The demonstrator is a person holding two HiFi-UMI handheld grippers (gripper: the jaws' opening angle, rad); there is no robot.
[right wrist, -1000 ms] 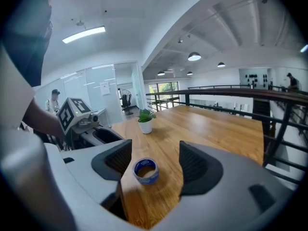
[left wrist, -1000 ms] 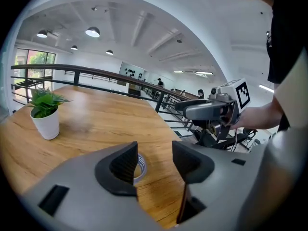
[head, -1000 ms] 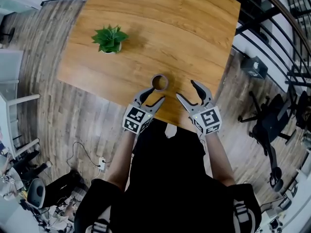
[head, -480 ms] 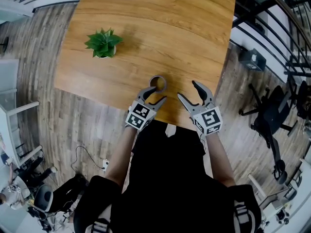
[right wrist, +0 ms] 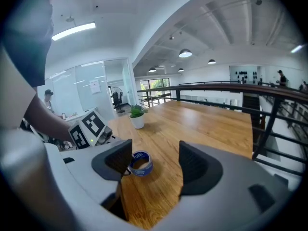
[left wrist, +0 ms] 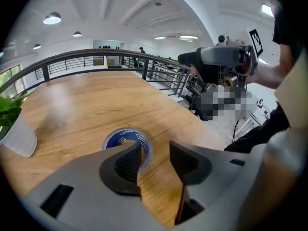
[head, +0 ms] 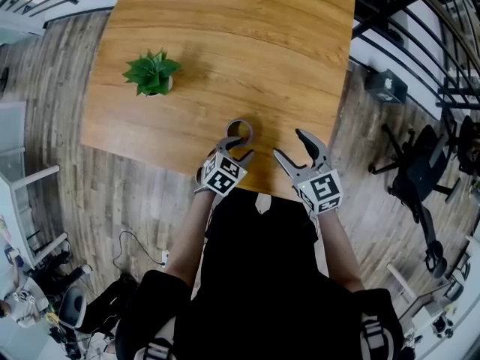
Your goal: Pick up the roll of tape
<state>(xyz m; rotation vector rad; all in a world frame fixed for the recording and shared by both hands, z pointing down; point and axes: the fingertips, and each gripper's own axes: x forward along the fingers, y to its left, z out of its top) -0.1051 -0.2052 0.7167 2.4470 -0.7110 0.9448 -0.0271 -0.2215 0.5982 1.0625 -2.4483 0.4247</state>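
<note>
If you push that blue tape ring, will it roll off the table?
Probably not: the blue roll of tape lies flat on the wooden table, so it would likely slide. Stood on edge, it could roll. It is a hollow ring, so probably light and stiff.

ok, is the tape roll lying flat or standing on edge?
Flat. The roll of tape lies on the table, core hole facing up.
</note>
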